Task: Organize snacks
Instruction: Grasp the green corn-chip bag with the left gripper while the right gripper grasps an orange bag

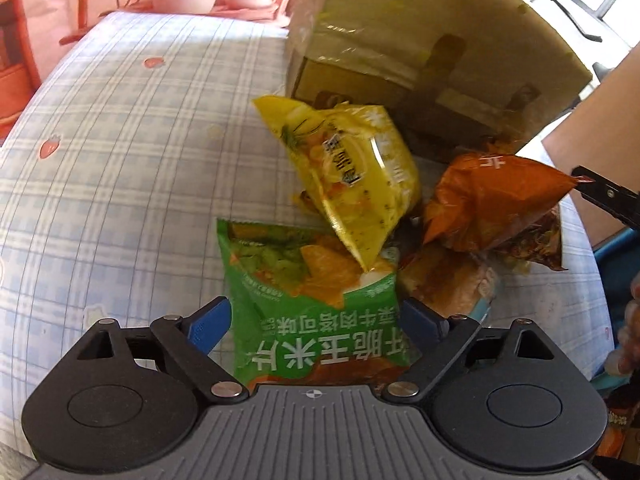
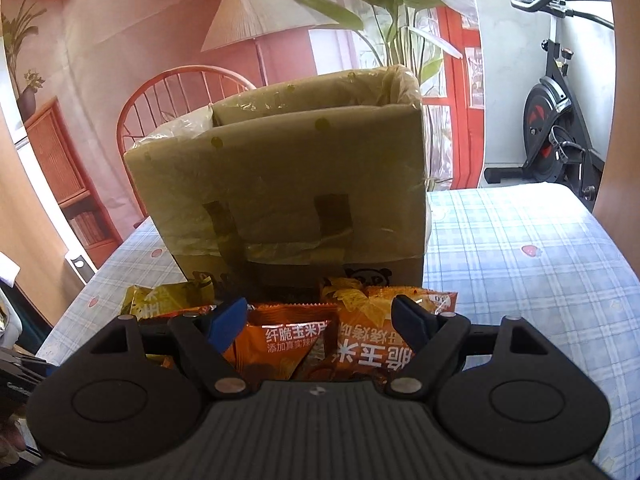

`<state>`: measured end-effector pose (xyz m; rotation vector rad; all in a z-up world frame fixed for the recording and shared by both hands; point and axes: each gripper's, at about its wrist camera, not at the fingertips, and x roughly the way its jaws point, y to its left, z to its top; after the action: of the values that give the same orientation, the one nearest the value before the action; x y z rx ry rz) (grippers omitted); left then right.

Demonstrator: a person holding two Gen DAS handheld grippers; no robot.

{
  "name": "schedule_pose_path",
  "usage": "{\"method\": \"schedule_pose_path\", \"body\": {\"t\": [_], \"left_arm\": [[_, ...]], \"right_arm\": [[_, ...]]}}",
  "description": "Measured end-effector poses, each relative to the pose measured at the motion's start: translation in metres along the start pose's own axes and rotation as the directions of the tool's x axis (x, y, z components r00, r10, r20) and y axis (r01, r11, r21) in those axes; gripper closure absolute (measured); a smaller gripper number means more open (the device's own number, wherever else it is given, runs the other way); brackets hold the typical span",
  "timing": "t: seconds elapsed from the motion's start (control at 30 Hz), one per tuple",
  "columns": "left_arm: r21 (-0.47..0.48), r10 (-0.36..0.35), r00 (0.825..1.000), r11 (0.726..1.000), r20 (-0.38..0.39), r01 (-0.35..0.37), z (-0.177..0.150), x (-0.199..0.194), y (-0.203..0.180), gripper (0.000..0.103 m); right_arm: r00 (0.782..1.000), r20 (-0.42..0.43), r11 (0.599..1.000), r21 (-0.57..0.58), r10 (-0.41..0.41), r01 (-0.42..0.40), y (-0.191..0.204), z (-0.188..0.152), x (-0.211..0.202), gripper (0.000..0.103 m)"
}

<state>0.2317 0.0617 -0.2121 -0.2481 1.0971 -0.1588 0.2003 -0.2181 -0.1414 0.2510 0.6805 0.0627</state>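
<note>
The left gripper [image 1: 316, 320] is hovering, jaws apart, around a green snack bag [image 1: 312, 304] lying on the checked tabletop [image 1: 120, 160]. The right gripper [image 2: 320, 320], jaws apart, is hanging over orange snack bags [image 2: 372, 344] before a cardboard box [image 2: 280, 184].

Home dining room: checked tablecloth [image 2: 520, 240], floor lamp [image 2: 256, 20], exercise bike [image 2: 560, 120].

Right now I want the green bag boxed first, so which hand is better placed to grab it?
Left, probably: the left gripper stands open astride the green bag; the right gripper faces orange bags.
</note>
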Motion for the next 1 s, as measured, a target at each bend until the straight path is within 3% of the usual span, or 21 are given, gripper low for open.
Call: {"method": "schedule_pose_path", "body": {"t": [0.13,0.47,0.57,0.83,1.0], "left_arm": [[-0.018,-0.007,1.0,1.0,-0.001,0.007,-0.004,0.008,-0.001,0.007],[0.065,0.021,1.0,0.998,-0.006,-0.02,-0.003,0.017,-0.023,0.005],[0.015,-0.01,0.998,1.0,-0.057,0.011,-0.006,0.027,-0.016,0.004],[-0.075,-0.052,0.997,0.996,-0.053,0.048,-0.008,0.026,0.003,0.004],[-0.069,-0.063,0.998,0.996,-0.027,0.061,-0.01,0.024,0.005,0.015]], "right_arm": [[1.0,-0.005,1.0,0.02,0.006,-0.006,-0.002,-0.003,0.001,0.021],[1.0,-0.011,0.999,0.036,0.008,-0.008,-0.002,-0.009,0.001,0.021],[1.0,-0.012,0.999,0.044,0.003,-0.003,-0.005,-0.01,0.001,0.021],[1.0,-0.023,0.998,0.055,-0.016,0.018,-0.009,-0.013,0.002,0.021],[0.999,-0.037,0.997,0.067,-0.038,0.041,-0.015,-0.016,0.004,0.021]]}}
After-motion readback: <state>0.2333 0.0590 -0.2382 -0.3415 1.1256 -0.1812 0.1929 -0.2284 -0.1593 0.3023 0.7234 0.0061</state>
